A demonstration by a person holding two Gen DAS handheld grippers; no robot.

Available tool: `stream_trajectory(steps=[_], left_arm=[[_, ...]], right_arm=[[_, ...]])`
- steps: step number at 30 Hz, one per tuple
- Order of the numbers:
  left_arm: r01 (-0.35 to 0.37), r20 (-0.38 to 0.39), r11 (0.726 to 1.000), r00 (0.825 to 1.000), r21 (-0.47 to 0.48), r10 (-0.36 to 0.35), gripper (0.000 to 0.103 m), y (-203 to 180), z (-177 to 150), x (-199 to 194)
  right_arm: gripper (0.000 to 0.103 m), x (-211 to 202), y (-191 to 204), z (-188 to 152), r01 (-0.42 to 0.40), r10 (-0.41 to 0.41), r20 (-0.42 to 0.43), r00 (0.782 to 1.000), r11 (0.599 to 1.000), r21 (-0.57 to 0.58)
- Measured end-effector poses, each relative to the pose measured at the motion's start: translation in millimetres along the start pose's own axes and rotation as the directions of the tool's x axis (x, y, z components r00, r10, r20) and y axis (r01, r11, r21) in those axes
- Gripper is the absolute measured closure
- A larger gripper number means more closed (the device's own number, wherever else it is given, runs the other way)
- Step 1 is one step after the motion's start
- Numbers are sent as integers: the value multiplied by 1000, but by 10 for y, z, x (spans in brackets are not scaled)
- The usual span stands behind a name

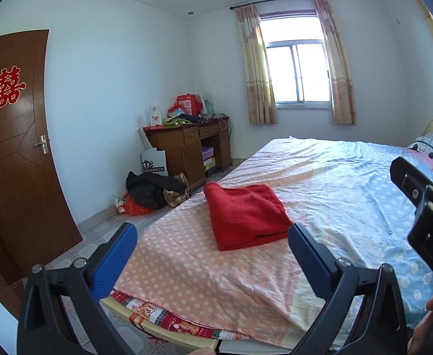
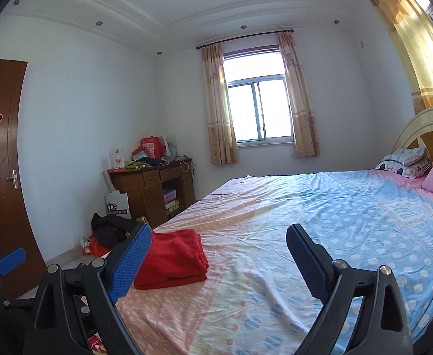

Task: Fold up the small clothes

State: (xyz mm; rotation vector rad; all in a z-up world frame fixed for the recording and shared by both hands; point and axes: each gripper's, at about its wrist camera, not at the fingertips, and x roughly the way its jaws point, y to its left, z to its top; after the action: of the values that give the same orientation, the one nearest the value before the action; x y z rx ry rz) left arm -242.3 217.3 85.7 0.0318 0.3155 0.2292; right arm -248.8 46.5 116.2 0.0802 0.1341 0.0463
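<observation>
A red garment lies folded in a neat stack on the polka-dot bedsheet near the bed's foot corner. It also shows in the right wrist view. My left gripper is open and empty, held above the bed's edge just short of the garment. My right gripper is open and empty, over the sheet to the right of the garment. The right gripper's body shows at the right edge of the left wrist view.
A wooden desk piled with boxes stands in the far corner. Dark clothes lie heaped on the tiled floor beside it. A brown door is at the left. Pillows lie by the headboard, and a window is behind.
</observation>
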Motion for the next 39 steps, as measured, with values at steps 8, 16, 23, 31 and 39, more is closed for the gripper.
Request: stream_trajectory(steps=[8, 16, 23, 31, 39], left_arm=[[-4, -23, 1000, 1000, -8, 3, 0, 8, -9, 54], [-13, -24, 1000, 1000, -16, 13, 0, 19, -9, 43], [-19, -32, 1000, 999, -21, 18, 0, 24, -7, 47], [-1, -51, 999, 999, -39, -1, 0, 45, -11, 63], [-10, -43, 999, 999, -39, 9, 0, 76, 14, 59]], right_arm=[[10, 48, -24, -43, 32, -32, -33, 999, 999, 13], [10, 47, -10, -62, 33, -33, -27, 999, 999, 12], [10, 53, -35, -77, 34, -34, -32, 999, 999, 18], [10, 78, -7, -81, 27, -27, -36, 999, 1000, 4], [10, 104, -1, -95, 23, -23, -46, 999, 1000, 3]])
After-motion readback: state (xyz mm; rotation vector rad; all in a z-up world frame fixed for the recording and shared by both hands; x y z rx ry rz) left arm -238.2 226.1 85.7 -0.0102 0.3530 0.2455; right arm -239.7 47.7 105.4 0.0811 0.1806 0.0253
